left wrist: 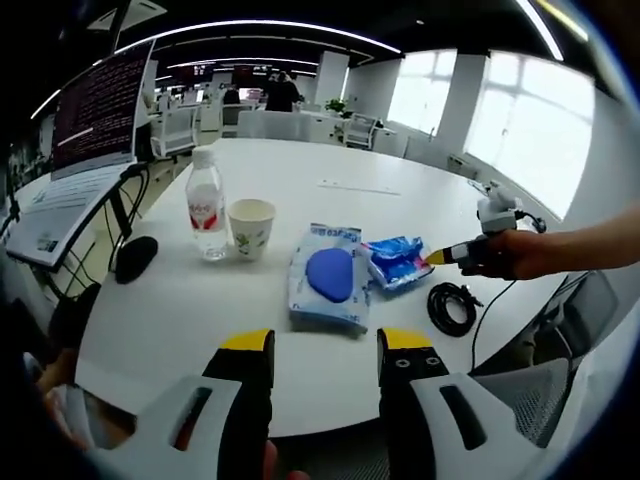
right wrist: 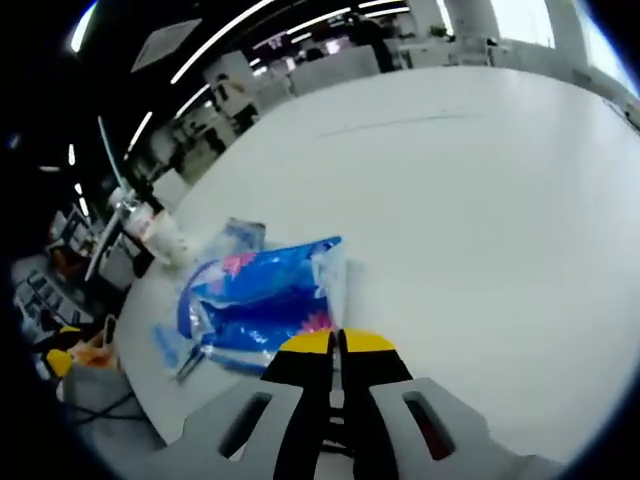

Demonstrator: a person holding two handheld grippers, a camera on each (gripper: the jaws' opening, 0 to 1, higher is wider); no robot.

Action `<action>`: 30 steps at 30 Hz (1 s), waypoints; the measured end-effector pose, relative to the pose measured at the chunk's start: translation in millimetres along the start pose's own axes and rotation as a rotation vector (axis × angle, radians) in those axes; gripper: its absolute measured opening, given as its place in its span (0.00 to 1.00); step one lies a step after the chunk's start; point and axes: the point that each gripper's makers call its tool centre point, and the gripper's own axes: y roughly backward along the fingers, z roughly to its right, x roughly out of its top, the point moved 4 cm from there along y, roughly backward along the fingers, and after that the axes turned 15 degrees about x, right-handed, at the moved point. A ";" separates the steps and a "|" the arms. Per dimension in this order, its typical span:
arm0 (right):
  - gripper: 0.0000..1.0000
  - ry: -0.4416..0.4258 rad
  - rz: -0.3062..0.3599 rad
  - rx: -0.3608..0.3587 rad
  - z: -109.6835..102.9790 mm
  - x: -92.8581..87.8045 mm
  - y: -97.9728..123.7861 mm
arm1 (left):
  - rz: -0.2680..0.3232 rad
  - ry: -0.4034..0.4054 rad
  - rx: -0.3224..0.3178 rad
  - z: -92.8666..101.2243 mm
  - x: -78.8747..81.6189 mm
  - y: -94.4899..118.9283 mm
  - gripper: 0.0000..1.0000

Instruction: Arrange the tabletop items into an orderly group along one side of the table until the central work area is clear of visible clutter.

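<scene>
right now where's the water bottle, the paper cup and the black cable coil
water bottle (left wrist: 206,212), left gripper view, on the red label around its middle
paper cup (left wrist: 250,229), left gripper view, on the side wall below the rim
black cable coil (left wrist: 440,309), left gripper view, on the left arc of the loop

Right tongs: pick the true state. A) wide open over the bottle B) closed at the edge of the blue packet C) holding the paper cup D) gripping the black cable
B: the right tongs are shut, yellow tips together, at the blue packet's edge.
</scene>
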 end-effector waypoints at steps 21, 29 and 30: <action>0.00 -0.112 0.133 -0.139 64.8 27.7 47.4 | -0.018 -0.020 -0.022 8.2 -0.8 -5.0 0.40; 0.01 -0.104 0.131 -0.166 82.1 38.4 55.4 | -0.029 -0.011 -0.020 8.8 -3.0 -6.6 0.40; 0.01 -0.101 0.130 -0.168 86.0 40.0 54.1 | -0.030 -0.011 -0.019 9.3 -3.0 -6.9 0.40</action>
